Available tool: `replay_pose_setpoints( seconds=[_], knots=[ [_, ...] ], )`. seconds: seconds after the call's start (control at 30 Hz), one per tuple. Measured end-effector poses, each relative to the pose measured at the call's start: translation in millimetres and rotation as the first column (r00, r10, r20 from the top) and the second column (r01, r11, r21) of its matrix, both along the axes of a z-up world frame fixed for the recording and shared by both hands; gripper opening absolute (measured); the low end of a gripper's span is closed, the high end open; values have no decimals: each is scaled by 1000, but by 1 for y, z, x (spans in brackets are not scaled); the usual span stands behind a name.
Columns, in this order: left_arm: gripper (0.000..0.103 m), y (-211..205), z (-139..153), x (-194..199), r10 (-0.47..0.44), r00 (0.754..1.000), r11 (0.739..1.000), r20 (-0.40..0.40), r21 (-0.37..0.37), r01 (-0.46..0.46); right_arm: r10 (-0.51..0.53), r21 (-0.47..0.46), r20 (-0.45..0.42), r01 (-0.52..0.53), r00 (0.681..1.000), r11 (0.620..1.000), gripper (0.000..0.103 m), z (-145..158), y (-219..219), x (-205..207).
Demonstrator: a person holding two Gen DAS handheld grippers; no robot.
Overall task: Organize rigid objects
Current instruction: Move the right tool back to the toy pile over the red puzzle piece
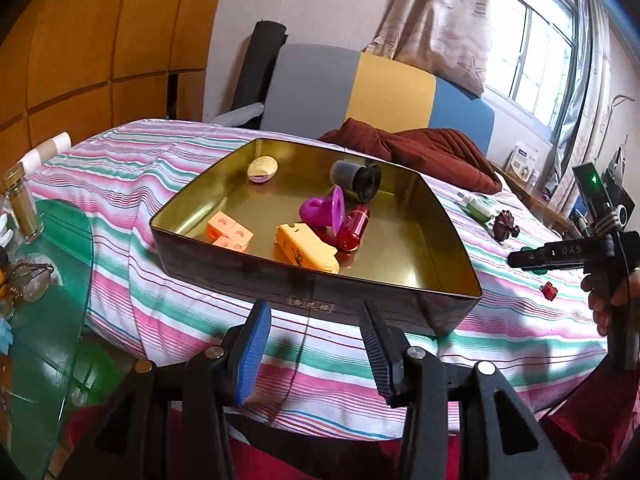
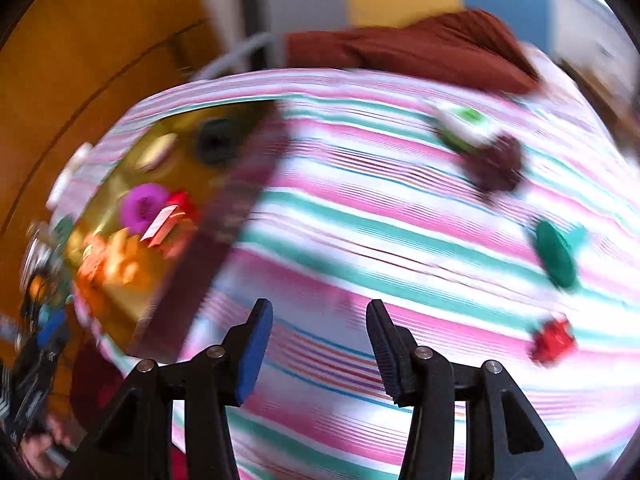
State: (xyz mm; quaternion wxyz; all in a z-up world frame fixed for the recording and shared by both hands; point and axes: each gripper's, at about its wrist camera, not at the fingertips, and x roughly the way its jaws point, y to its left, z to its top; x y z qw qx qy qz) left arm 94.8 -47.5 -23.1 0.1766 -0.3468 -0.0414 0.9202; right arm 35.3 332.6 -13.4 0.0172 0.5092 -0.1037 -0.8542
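In the left wrist view the left gripper (image 1: 316, 344) sits at the bottom centre, its jaws spread with nothing between them, just in front of the near wall of the gold tin tray (image 1: 320, 284) that rests on the striped bedcover (image 1: 120, 184). Inside the tray lie an orange block (image 1: 230, 235), a yellow piece (image 1: 306, 250), a purple cup (image 1: 324, 210), a red capsule (image 1: 353, 226), a black cylinder (image 1: 356, 180) and a cream oval (image 1: 262, 169). The right wrist view is strongly blurred, so I judge this hand is moving fast; the right gripper (image 2: 320, 352) is at the bottom centre, also spread and empty. Outside the tray, in the right half of this view, remain a green disc (image 2: 556, 254), a small red piece (image 2: 554, 340), a dark brown object (image 2: 496, 164) and a green-and-white item (image 2: 466, 126). I think these are what remains to collect. The risk is that a quick approach closes beside a small piece, or pushes it over the soft cloth, because the bedcover gives little support. A flat disc may also slip from the pads.
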Motion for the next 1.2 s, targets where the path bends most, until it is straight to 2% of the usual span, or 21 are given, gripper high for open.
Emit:
replay_pose_setpoints(
  seconds=[0.07,0.1,0.17,0.2,0.3,0.4,0.47,0.53,0.6,0.67,0.7,0.73,0.8,0.9,0.93,1.0,1.07,1.2],
  knots=[
    [46,2,2,-2,0,1000,1000,7,0,0,-112,-86,33,115,993,990,53,-2,33,1],
    [46,2,4,-2,1,1000,1000,10,0,-1,-164,-92,45,168,985,982,53,-2,48,1],
    [46,3,6,-3,9,1000,1000,17,-9,-9,-296,-24,67,298,953,954,54,0,78,4],
    [46,3,6,-4,10,1000,1000,20,-11,-9,-364,-2,79,365,928,931,54,1,94,7],
    [46,4,8,-4,12,1000,1000,24,-12,-12,-515,-51,120,524,848,850,54,-5,139,17],
    [46,6,10,-5,12,999,1000,29,-12,-12,-592,-7,159,601,790,799,54,-14,164,18],
    [46,8,12,-5,11,1000,1000,28,-13,-11,-604,43,175,607,778,794,54,-21,171,16],
    [46,8,13,-5,9,1000,1000,25,-12,-8,-589,69,202,588,783,806,54,-30,172,11],
    [46,9,14,-5,7,1000,1000,25,-16,-7,-562,12,245,577,790,817,54,-40,169,8],
    [46,11,14,-5,6,1000,1000,27,-12,-5,-541,28,233,551,808,834,55,-41,161,8],
    [46,11,14,-5,4,1000,1000,27,-12,-3,-517,23,222,526,827,850,55,-40,155,4],
    [46,13,15,-5,2,1000,1000,26,-14,-1,-476,-15,213,490,853,872,55,-38,147,0],
    [46,15,17,-4,-4,1000,1000,21,-21,5,-412,-77,212,435,886,897,55,-38,132,-6],
    [46,18,20,-2,-13,1000,1000,10,-28,13,-245,-191,183,279,952,941,55,-36,101,-18],
    [46,19,20,-1,-16,1000,999,7,-33,16,-207,-214,167,240,964,947,55,-34,94,-19],
    [46,21,22,0,-22,1000,999,3,-41,22,-167,-215,125,191,978,958,55,-25,86,-20],
    [46,23,22,1,-29,1000,999,-1,-41,29,-178,-197,84,191,981,962,55,-16,90,-16],
    [46,28,22,2,-42,999,998,-5,-38,42,-289,-109,-5,287,957,952,58,4,124,-11]
  ],
)
